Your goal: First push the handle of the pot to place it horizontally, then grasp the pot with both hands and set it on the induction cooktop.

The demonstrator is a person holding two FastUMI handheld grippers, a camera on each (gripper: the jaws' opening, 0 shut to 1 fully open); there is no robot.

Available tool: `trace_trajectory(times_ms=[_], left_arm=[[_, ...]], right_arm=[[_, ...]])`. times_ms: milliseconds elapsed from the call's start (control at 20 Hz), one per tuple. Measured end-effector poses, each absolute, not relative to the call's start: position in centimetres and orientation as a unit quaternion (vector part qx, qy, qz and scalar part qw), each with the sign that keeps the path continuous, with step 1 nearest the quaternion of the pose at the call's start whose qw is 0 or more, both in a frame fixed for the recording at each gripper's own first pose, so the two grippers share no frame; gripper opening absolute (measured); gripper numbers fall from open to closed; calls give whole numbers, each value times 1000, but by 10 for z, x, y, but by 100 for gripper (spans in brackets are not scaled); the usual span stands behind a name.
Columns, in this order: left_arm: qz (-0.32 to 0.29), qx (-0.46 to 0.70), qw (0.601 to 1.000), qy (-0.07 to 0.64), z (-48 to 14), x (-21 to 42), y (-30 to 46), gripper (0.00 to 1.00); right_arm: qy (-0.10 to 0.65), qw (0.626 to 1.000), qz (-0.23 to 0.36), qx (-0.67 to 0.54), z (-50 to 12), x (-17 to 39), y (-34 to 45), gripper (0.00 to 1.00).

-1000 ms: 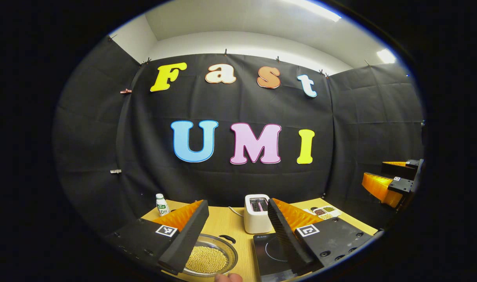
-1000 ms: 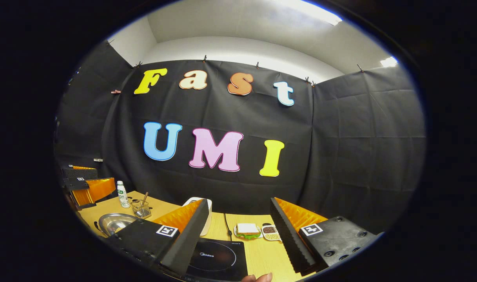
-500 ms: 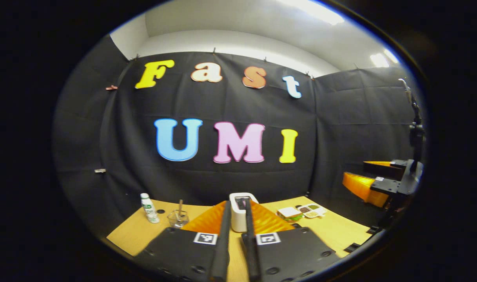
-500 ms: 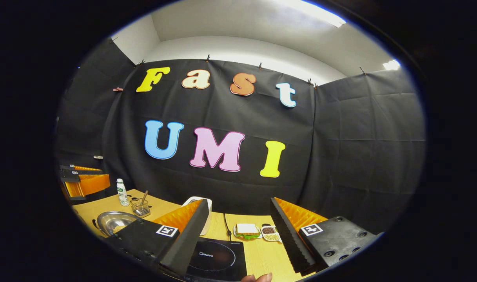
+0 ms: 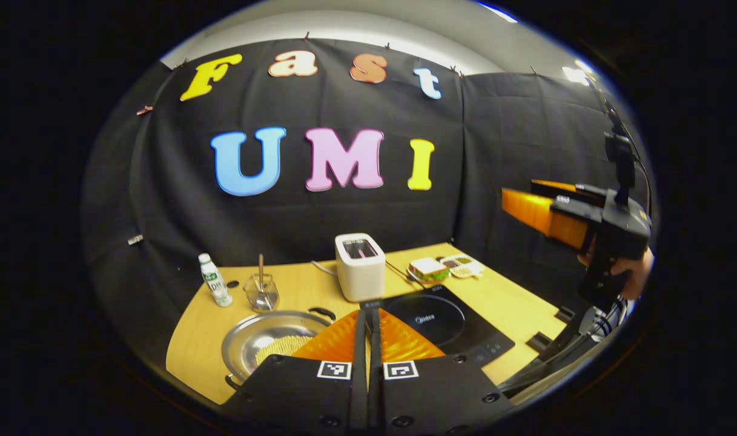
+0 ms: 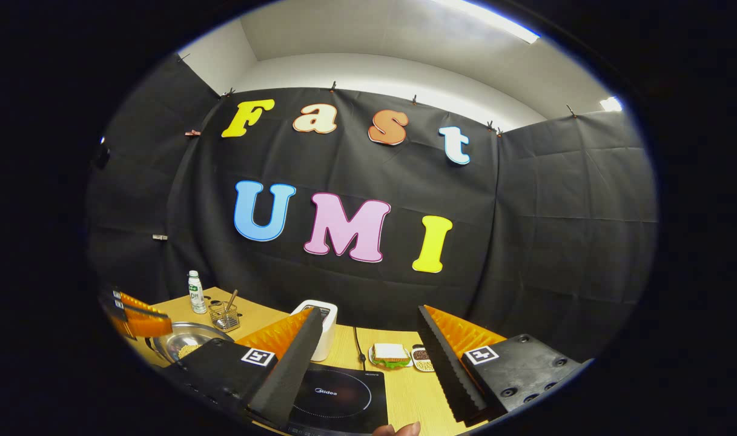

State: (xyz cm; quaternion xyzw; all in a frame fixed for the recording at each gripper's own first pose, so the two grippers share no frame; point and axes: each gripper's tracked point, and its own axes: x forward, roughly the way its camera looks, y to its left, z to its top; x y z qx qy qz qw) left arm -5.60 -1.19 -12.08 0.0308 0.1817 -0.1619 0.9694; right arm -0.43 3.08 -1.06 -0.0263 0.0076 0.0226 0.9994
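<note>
Steel pot [image 5: 270, 346], lower left beside the cooktop [image 5: 442, 320], is back in sight as the left gripper [image 5: 366, 339], jaws now closed empty, tips down toward its handle, while the right gripper [image 6: 368, 354] stays wide open, holding nothing.

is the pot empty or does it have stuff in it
Not empty. In the left gripper view the pot holds a layer of small yellowish grains across its bottom, and it sits on the table left of the induction cooktop.

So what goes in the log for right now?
left gripper: shut, empty | right gripper: open | pot: on table, beside cooktop | stage: before handle push
</note>
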Motion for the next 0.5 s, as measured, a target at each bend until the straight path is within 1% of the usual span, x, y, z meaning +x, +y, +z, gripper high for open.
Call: trace_trajectory(times_ms=[100,250,500], left_arm=[[-197,36,951,237,-155,-77,-8,5],[-200,31,936,289,-189,-95,17,5],[-185,37,912,365,-237,-112,73,5]], right_arm=[[13,999,27,-27,-14,-3,36,97],[19,999,32,-27,-18,-4,43,97],[27,998,37,-32,-25,-6,50,97]])
